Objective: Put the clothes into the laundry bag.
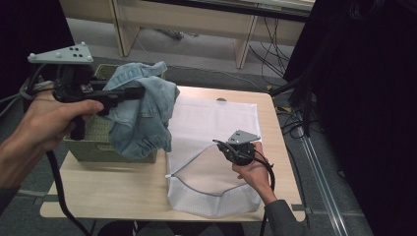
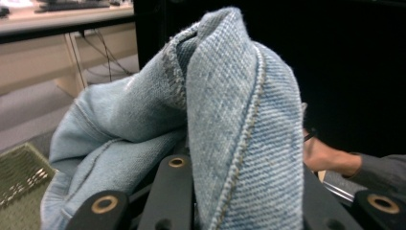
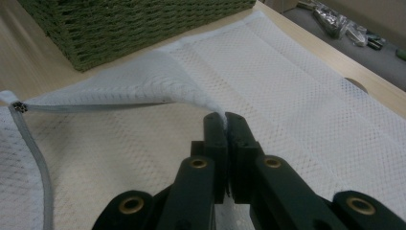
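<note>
The denim garment point(image 1: 140, 113) is a faded light-blue piece, kind of rumpled, with frayed-looking seams and pale stitching running down the folds (in the left gripper view point(image 2: 230, 120) you can really see the twill weave). It hangs bunched in the air from the left claw point(image 1: 133, 93), which is clamped on a fold of it, up above the green woven basket point(image 1: 96, 142) at the left side of the worktop point(image 1: 113, 187). Its lower hem droops down over the basket's front edge. Just beside it on the right lies a white mesh laundry bag point(image 1: 211, 123), flat on the worktop, zipper mouth gaping. The right claw point(image 1: 219, 143) is pinched tight on the upper lip of that opening point(image 3: 224, 120), lifting the mesh a little off the lower layer.
</note>
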